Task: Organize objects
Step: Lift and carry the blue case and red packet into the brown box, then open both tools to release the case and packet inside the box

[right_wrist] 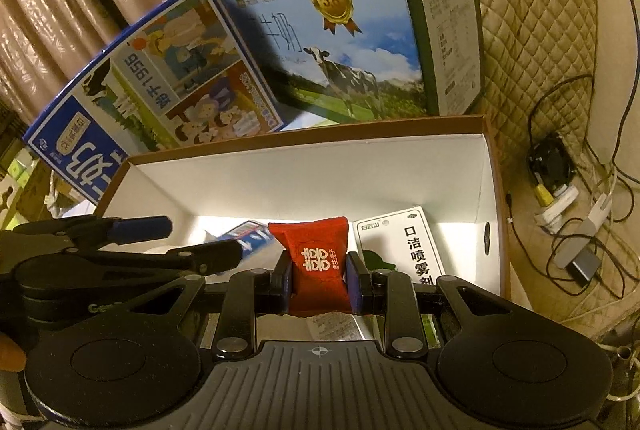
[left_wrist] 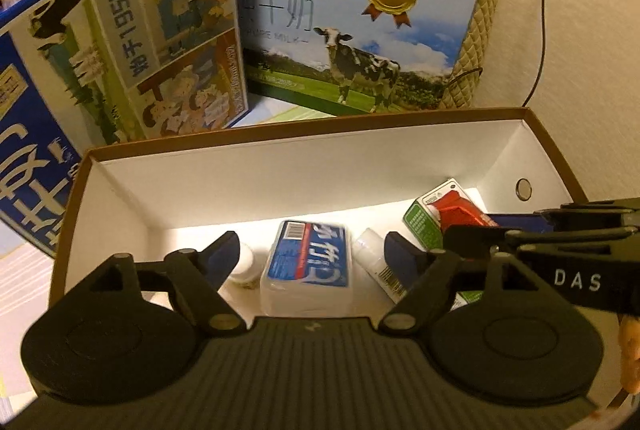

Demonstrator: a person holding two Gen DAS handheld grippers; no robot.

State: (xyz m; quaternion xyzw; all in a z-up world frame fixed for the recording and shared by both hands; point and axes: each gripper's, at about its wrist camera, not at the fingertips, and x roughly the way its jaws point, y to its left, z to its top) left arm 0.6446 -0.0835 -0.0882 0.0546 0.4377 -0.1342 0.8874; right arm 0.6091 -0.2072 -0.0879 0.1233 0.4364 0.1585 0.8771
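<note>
The right hand-held gripper [right_wrist: 319,280] squeezes a red packet [right_wrist: 318,262] over the open box [right_wrist: 304,146]. The left hand-held gripper [left_wrist: 310,254] is spread wide, holding nothing, above a blue-and-white pack [left_wrist: 308,266] at 12 o'clock.

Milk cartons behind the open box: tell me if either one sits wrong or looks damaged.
The blue illustrated milk carton stands on end, its print running sideways, and it tilts rather than standing square. The light-blue cow carton beside it sits upright with its handle on top. Neither shows visible damage.
</note>
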